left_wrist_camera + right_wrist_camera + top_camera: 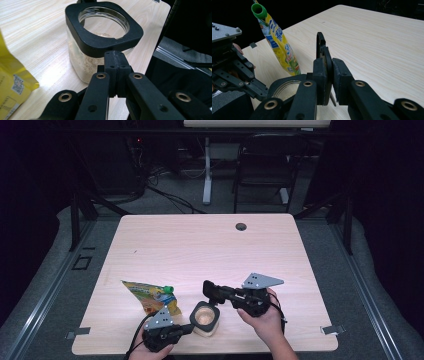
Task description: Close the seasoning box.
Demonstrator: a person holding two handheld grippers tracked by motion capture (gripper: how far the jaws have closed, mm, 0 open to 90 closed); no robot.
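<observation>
Left gripper (115,65) jaws pressed together against the black rim of the open jar (103,40), powder seen inside, right gripper (327,75) clamped on a thin black lid (321,47) edge-on, yellow pouch (150,296) left of the jar on the table (210,245).

My clear glass jar (86,62) of beige powder has a black collar; the yellow printed pouch (149,298) has a green cap (258,10).

Open black-rimmed jar (205,317) upright, lid (321,48) lifted off
</observation>
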